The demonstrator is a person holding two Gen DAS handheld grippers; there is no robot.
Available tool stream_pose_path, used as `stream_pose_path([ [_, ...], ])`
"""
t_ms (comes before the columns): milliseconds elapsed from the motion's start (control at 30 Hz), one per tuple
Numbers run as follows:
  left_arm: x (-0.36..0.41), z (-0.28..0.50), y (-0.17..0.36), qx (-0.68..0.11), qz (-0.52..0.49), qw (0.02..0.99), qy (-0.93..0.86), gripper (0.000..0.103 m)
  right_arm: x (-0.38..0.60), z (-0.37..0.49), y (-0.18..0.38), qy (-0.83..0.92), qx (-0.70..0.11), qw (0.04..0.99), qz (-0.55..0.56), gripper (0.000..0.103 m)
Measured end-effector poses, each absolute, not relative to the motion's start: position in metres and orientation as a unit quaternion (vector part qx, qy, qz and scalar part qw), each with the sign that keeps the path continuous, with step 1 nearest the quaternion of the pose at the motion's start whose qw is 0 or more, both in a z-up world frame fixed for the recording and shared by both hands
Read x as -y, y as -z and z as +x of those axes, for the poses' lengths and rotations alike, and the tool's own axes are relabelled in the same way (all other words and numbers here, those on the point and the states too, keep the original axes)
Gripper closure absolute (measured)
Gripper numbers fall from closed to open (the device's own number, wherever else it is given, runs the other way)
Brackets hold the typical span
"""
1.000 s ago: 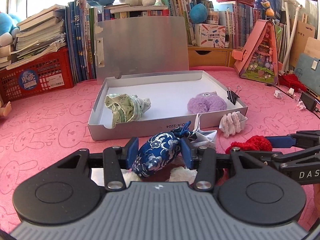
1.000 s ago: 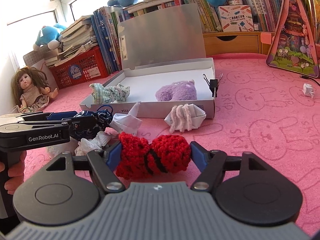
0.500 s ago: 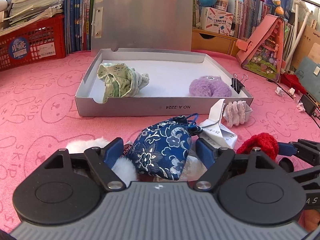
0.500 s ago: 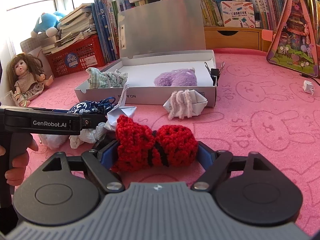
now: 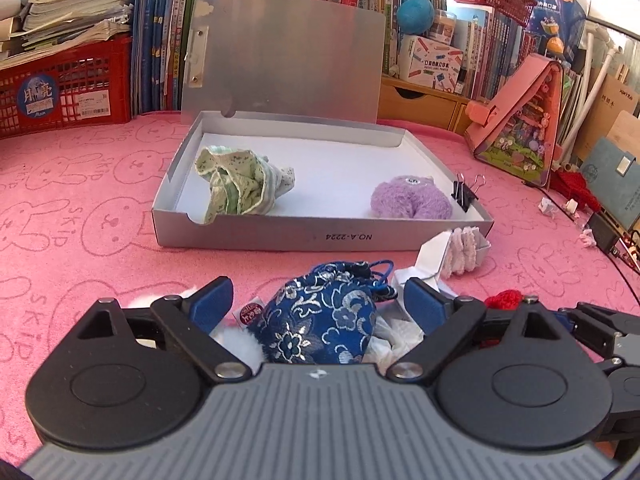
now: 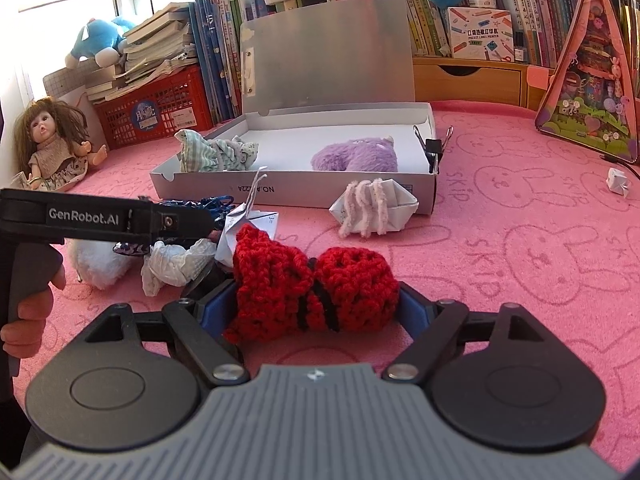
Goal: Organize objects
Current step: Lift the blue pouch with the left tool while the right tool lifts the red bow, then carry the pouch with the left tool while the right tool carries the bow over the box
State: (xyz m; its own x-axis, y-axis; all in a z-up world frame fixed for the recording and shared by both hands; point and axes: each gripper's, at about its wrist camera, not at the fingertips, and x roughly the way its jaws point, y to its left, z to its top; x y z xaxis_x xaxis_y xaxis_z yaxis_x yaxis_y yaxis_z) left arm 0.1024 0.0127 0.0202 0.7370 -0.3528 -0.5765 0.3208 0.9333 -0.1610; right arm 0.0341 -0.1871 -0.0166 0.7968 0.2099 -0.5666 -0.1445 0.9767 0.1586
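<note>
I am looking first at the grey box (image 5: 320, 236), the biggest thing on the pink surface (image 5: 80, 216), lying open with its lid up and already holding a green cloth bundle (image 5: 240, 184) and a purple plush (image 5: 410, 200). The risk I am weighing here is its near wall: anything carried low toward it could be catching on that edge and dropping short, or shoving the light box backward.

The next worry is the clutter in front of the box. The blue brocade pouch (image 5: 324, 320) is sitting on the surface among white crumpled paper (image 6: 172, 264) and a folded paper piece (image 5: 424, 276), its cord trailing toward them. If I am closing on it now, I could be pinching paper or cord along with it and dragging the pile.

The left hand-held gripper (image 5: 318, 304) is standing wide apart, its jaws having just been opening, with the pouch between them but neither blue pad pressing on it, so I judge it released.

The right hand-held gripper (image 6: 316, 308) is also spread wide around the red crocheted bow (image 6: 312, 288); the knit is filling the gap and seems to be touching both pads, but I cannot tell whether they are truly clamping it. A soft, springy bow could be slipping out on lifting.
</note>
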Motion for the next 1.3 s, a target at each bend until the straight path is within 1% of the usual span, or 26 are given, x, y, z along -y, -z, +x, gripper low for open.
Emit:
stream_pose_path([
  [33, -0.015, 0.104, -0.026, -0.311, -0.021, 0.932, 0.184, 0.012, 0.187, 0.034, 0.017, -0.094, -0.305, 0.946, 0.054, 0.015],
  [67, -0.018, 0.105, -0.031, -0.310, -0.014, 0.932, 0.188, 0.023, 0.187, 0.034, 0.017, -0.094, -0.304, 0.946, 0.054, 0.015],
  [100, -0.020, 0.108, -0.034, -0.312, -0.012, 0.931, 0.190, 0.030, 0.187, 0.034, 0.017, -0.095, -0.304, 0.946, 0.054, 0.015],
  [133, -0.024, 0.113, -0.038, -0.324, -0.013, 0.926, 0.196, 0.041, 0.187, 0.034, 0.017, -0.094, -0.304, 0.946, 0.054, 0.015],
  [167, -0.027, 0.118, -0.039, -0.337, -0.017, 0.920, 0.200, 0.045, 0.187, 0.034, 0.017, -0.095, -0.304, 0.946, 0.055, 0.015],
  [267, -0.030, 0.127, -0.034, -0.363, -0.016, 0.904, 0.225, 0.044, 0.187, 0.034, 0.017, -0.095, -0.304, 0.946, 0.055, 0.015],
  [333, -0.028, 0.130, -0.028, -0.376, -0.009, 0.896, 0.238, 0.043, 0.187, 0.034, 0.016, -0.095, -0.303, 0.946, 0.056, 0.015],
  [567, -0.020, 0.131, -0.014, -0.386, -0.004, 0.890, 0.242, 0.024, 0.188, 0.034, 0.016, -0.097, -0.302, 0.946, 0.058, 0.015],
  [600, -0.016, 0.130, -0.012, -0.386, 0.003, 0.890, 0.245, 0.022, 0.188, 0.034, 0.016, -0.097, -0.302, 0.946, 0.058, 0.015],
  [633, -0.011, 0.128, -0.010, -0.385, 0.017, 0.888, 0.249, 0.017, 0.188, 0.034, 0.015, -0.097, -0.302, 0.947, 0.058, 0.015],
  [667, -0.005, 0.124, -0.008, -0.384, 0.036, 0.887, 0.254, 0.015, 0.187, 0.034, 0.015, -0.097, -0.302, 0.947, 0.058, 0.015],
  [733, 0.002, 0.116, -0.006, -0.365, 0.059, 0.895, 0.249, 0.015, 0.187, 0.034, 0.015, -0.098, -0.301, 0.947, 0.058, 0.015],
  [800, 0.004, 0.115, -0.005, -0.362, 0.064, 0.898, 0.243, 0.015, 0.187, 0.034, 0.015, -0.098, -0.301, 0.947, 0.058, 0.015],
  [833, 0.003, 0.116, -0.005, -0.366, 0.060, 0.898, 0.237, 0.015, 0.187, 0.034, 0.015, -0.098, -0.301, 0.947, 0.058, 0.015],
  [900, 0.001, 0.115, -0.005, -0.365, 0.050, 0.902, 0.224, 0.023, 0.187, 0.033, 0.015, -0.098, -0.300, 0.947, 0.059, 0.015],
  [933, 0.000, 0.115, -0.006, -0.362, 0.050, 0.905, 0.219, 0.032, 0.188, 0.033, 0.015, -0.098, -0.298, 0.947, 0.061, 0.017],
  [967, -0.001, 0.113, -0.007, -0.360, 0.049, 0.906, 0.219, 0.036, 0.189, 0.032, 0.015, -0.097, -0.296, 0.948, 0.065, 0.019],
  [1000, -0.003, 0.112, -0.008, -0.357, 0.043, 0.907, 0.220, 0.037, 0.191, 0.031, 0.015, -0.099, -0.294, 0.948, 0.069, 0.024],
  [1067, -0.008, 0.109, -0.011, -0.352, 0.035, 0.910, 0.216, 0.044, 0.195, 0.030, 0.014, -0.100, -0.290, 0.948, 0.080, 0.029],
  [1167, -0.011, 0.105, -0.015, -0.344, 0.027, 0.916, 0.205, 0.049, 0.199, 0.030, 0.014, -0.103, -0.288, 0.947, 0.095, 0.032],
  [1300, -0.017, 0.101, -0.023, -0.338, 0.010, 0.921, 0.194, 0.051, 0.203, 0.030, 0.012, -0.101, -0.288, 0.947, 0.104, 0.034],
])
